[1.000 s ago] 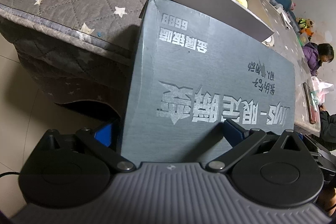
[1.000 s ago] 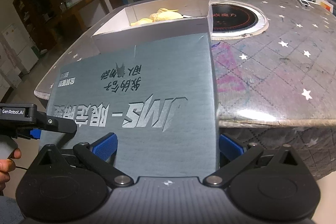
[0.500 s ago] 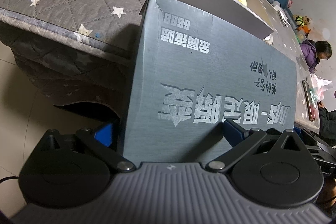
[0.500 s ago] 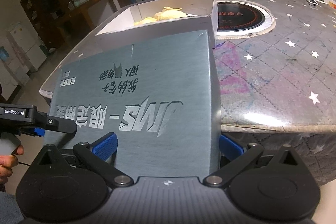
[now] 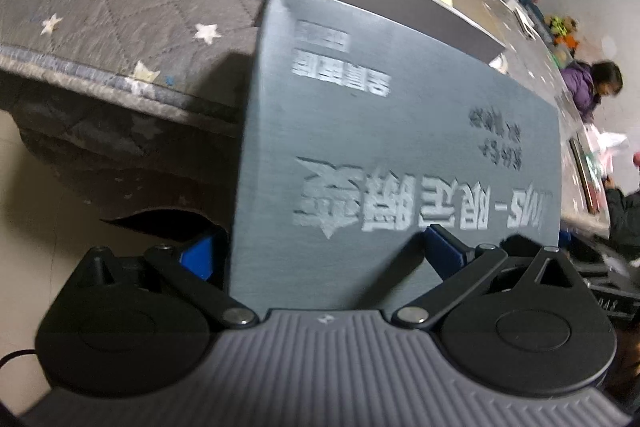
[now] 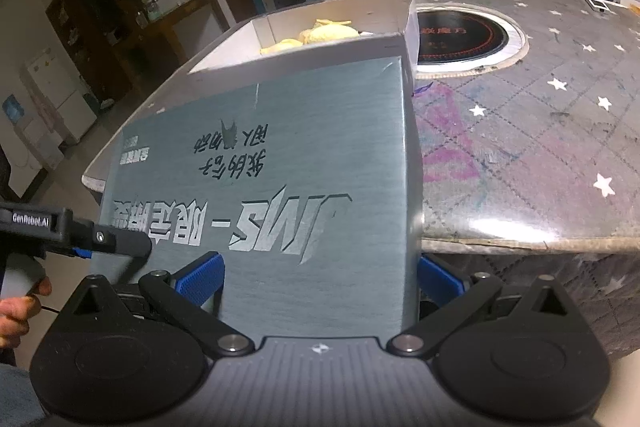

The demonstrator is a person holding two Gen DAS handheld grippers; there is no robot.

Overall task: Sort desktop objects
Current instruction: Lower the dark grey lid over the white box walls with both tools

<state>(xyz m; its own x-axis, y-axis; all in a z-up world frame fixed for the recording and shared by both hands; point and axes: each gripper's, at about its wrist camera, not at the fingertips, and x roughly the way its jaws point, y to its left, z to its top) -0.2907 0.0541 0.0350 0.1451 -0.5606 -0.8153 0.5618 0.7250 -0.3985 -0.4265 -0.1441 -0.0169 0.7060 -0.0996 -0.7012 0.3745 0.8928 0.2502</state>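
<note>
Lid [image 6: 320, 163] between both tools' fingers, left tool [image 5: 320, 255] and right tool [image 6: 320, 277] grasping it

lid [image 6: 280, 163] slopes from both grippers up to table [image 6: 540, 131] edge | open box [image 6: 304, 59] just behind it | toys [image 6: 320, 35] inside | hob [image 6: 464, 39] right of box

A grey box lid [image 5: 400, 147] printed with silver "JMS" lettering and Chinese characters, read upside down in both views, tilts with its far edge up against the open box [image 6: 340, 39]. That box is white inside, sits on the star-patterned surface [image 6: 560, 115] at about 12 o'clock from the lid, and holds yellow plush items [image 6: 320, 33].
</note>
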